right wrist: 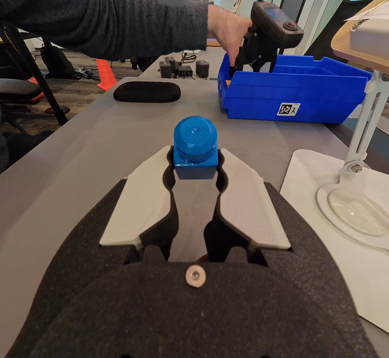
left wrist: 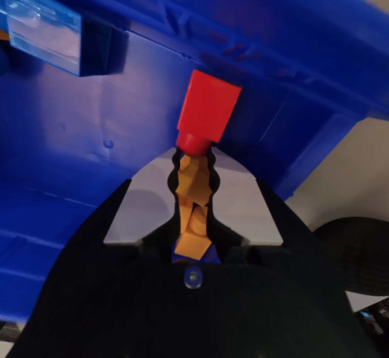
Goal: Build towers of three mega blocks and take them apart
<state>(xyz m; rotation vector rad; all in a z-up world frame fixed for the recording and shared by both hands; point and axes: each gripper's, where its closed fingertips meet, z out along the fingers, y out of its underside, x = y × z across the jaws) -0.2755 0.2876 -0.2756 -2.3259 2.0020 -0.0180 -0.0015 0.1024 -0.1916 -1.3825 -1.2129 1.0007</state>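
With the right gripper [right wrist: 194, 158] clamping the blue plastic block [right wrist: 195, 149] above the grey counter [right wrist: 84, 158], the left gripper [left wrist: 193, 152], fingers nipping the red plastic block's [left wrist: 207, 107] stud inside the blue plastic bin [left wrist: 84, 126], should lift straight.

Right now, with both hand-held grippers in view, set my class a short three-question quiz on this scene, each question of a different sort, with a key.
1. True or false: the right hand-held gripper is shut on a blue block.
2. Multiple choice: the left hand-held gripper grips the red block by: A) its wide body, B) its round stud, C) nothing, it is open.
3. Fill in: in the right wrist view, the left hand-held gripper reaches into the blue ____ on the table.

Key: 1 true; 2 B; 3 bin.
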